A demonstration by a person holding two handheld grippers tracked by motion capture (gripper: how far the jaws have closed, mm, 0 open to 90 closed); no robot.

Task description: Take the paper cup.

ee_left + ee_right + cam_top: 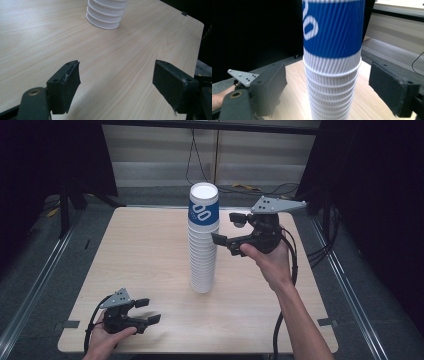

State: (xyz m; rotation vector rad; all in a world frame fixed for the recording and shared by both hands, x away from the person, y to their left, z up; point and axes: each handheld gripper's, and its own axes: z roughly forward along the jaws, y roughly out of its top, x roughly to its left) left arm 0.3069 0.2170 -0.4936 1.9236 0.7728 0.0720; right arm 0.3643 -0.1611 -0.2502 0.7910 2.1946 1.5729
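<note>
**Tall cup stack between open jaws**

We see a tall stack of paper cups (203, 245) standing upright mid-table (145, 255), its top cup (203, 205) banded blue. Our right gripper (227, 227) is raised beside the upper stack, jaws spread wide on either side, not touching. Our left gripper (147, 311) sits low near the front edge, jaws apart and empty.

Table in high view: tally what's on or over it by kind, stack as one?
Tall stack of white ribbed paper cups, blue-banded cup on top: 1
Black handheld two-jaw grippers: 2, left and right
Total: 3
</note>
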